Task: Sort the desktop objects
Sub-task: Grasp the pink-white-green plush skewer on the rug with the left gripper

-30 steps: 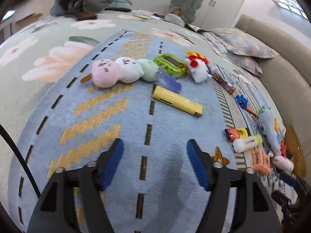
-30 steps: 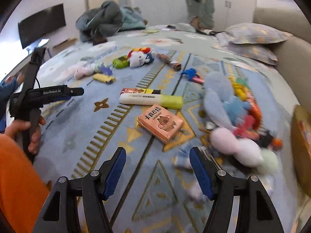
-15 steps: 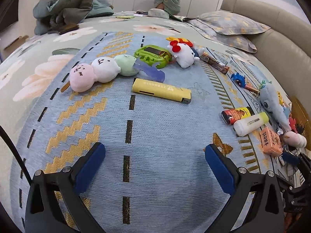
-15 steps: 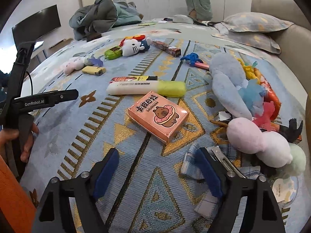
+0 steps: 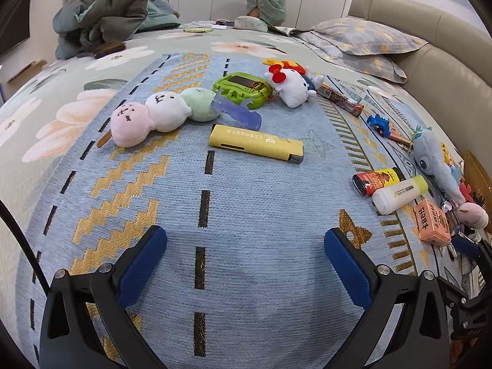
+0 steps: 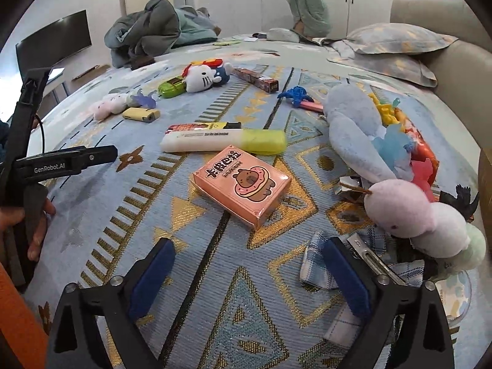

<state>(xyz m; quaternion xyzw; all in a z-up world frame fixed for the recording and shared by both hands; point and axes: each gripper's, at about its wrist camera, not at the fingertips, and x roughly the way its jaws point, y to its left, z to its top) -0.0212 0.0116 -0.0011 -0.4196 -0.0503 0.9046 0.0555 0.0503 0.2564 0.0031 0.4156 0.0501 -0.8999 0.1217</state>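
Both your grippers are hovering over the blue patterned rug point(image 5: 246, 203) with nothing in them. Your left gripper point(image 5: 245, 246) has its jaws spread wide, just opened up, only bare rug between the blue pads. Your right gripper point(image 6: 247, 264) has its jaws spread too and has just been opening, nothing pinched, though a checked cloth point(image 6: 316, 264) lies right by its right finger.

Taking the pink card box point(image 6: 242, 184) as the landmark in the right wrist view: the white-and-yellow highlighter point(image 6: 224, 141) sits just behind it, with a red-and-yellow tube point(image 6: 203, 126) touching the highlighter's far side. The blue plush whale point(image 6: 353, 135) is off to the box's right, and the pink-white-green dango plush point(image 6: 424, 218) is right and nearer to you. Far back-left of the box you've got the yellow lighter-shaped case point(image 6: 141, 113), a green gadget point(image 6: 172, 89) and the white cat plush point(image 6: 203, 77). A person point(image 6: 307, 3) sits at the far edge.
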